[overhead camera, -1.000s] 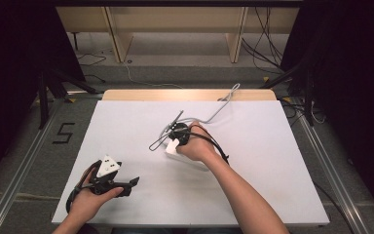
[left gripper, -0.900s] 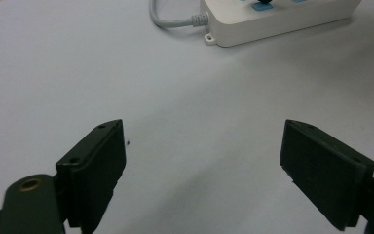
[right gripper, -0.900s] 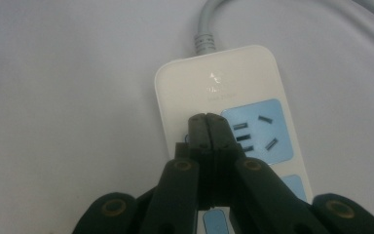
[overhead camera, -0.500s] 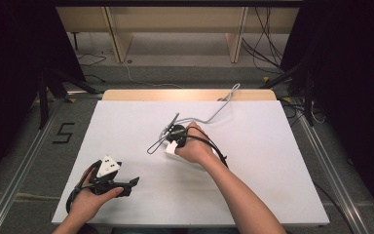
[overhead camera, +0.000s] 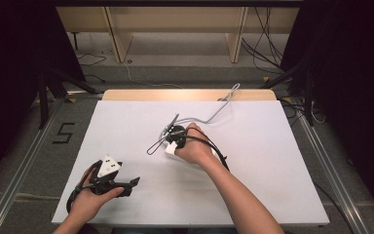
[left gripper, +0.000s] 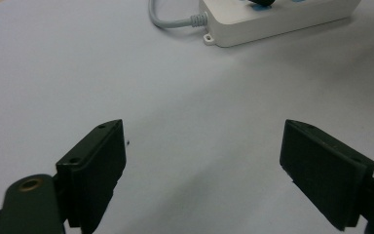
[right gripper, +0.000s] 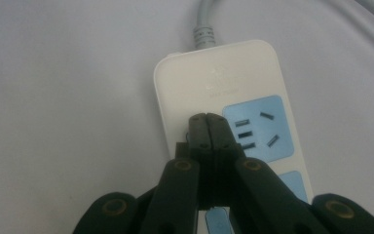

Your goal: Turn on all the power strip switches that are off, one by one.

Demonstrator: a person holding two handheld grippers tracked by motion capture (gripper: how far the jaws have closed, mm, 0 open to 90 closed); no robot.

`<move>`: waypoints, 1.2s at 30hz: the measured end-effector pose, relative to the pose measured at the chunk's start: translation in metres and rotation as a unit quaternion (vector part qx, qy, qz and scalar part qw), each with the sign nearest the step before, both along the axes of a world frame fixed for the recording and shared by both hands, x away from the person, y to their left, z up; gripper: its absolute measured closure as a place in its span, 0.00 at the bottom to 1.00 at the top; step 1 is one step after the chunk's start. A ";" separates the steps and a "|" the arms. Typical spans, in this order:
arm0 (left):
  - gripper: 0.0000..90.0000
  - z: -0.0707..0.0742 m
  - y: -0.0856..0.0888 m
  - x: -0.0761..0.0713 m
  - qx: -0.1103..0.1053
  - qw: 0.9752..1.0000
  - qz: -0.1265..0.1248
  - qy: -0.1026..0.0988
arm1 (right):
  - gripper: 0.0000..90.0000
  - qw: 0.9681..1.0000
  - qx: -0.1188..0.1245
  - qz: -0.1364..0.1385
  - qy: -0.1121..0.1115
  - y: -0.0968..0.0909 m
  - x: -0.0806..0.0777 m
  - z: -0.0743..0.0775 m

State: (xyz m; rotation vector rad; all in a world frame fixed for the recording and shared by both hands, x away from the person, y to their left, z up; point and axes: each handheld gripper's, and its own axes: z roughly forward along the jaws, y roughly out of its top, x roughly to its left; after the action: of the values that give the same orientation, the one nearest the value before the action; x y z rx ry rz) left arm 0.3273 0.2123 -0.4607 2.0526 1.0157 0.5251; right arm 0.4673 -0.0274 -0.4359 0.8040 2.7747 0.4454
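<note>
One white power strip (right gripper: 224,107), blue sockets, grey cord (right gripper: 205,19).

My table (overhead camera: 272,161) is covered in plain white, with a pale wood strip along its far edge. The power strip (right gripper: 224,83) is white, its socket panels (right gripper: 255,127) light blue with dark slots, its cable (right gripper: 205,19) grey. Both my grippers are black: the left gripper (left gripper: 204,170) has brass-coloured pivots and a grey-white top plate (overhead camera: 109,166); the right gripper (right gripper: 208,127) shows the same brass rivets.
</note>
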 end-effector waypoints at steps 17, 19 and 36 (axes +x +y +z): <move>0.19 -0.002 0.000 0.001 0.002 1.000 -0.003 0.002 | 1.00 1.000 0.026 -0.002 -0.010 -0.012 0.001 0.013; 0.19 -0.002 -0.001 0.001 0.002 1.000 -0.003 0.002 | 1.00 1.000 0.025 -0.005 -0.010 -0.014 0.000 0.015; 0.19 -0.002 0.000 0.001 0.004 1.000 -0.003 0.003 | 1.00 1.000 0.021 -0.018 0.004 -0.042 -0.001 0.026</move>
State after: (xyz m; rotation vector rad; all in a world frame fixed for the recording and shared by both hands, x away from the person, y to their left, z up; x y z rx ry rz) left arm 0.3284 0.2122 -0.4623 2.0661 1.0117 0.5201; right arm 0.4660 -0.0696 -0.4104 0.8662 2.7608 0.4973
